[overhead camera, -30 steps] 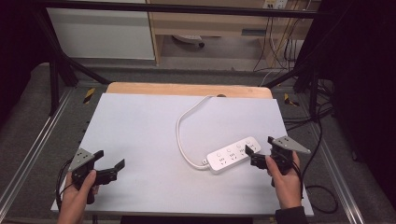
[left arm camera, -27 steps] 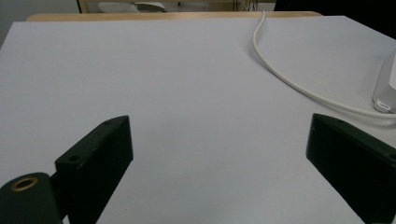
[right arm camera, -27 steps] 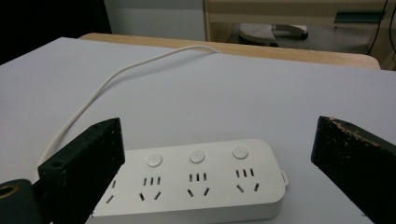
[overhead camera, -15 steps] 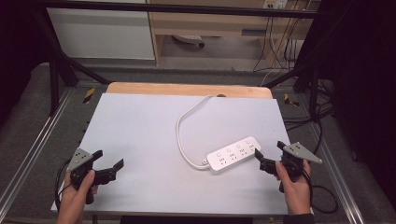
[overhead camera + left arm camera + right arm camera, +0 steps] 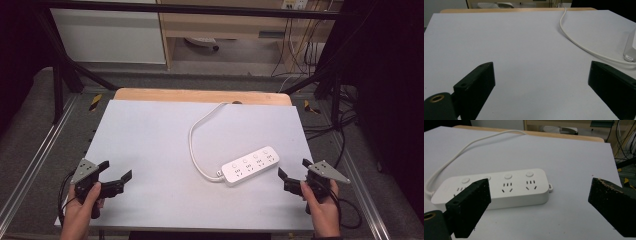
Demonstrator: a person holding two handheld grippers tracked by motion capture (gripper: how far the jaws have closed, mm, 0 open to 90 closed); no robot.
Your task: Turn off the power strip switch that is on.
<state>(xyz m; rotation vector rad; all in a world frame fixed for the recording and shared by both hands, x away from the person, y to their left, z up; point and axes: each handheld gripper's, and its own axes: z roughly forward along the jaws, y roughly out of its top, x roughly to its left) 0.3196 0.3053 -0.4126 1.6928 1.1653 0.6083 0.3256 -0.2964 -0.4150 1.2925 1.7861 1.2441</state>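
A white power strip (image 5: 251, 165) with several sockets lies on the white table top (image 5: 150, 140), right of centre. Its white cable (image 5: 197, 135) curves back to the far edge. My right gripper (image 5: 286, 180) stands open just right of the strip's end, apart from it. In the right gripper view the strip (image 5: 506, 187) lies a short way ahead of the open jaws (image 5: 539, 195). My left gripper (image 5: 116, 170) is open over bare table at the near left. In the left gripper view (image 5: 541, 75) the cable (image 5: 574, 42) and the strip's end (image 5: 631, 48) show at the right.
A wooden strip (image 5: 200, 95) borders the table's far edge. Metal rails (image 5: 30, 160) run along both sides. Dark cables (image 5: 345, 125) hang on the floor to the right, and shelving (image 5: 225, 25) stands behind the table.
My right gripper has drawn back from the power strip's end toward the near right corner. The strip and the left gripper have stayed put.
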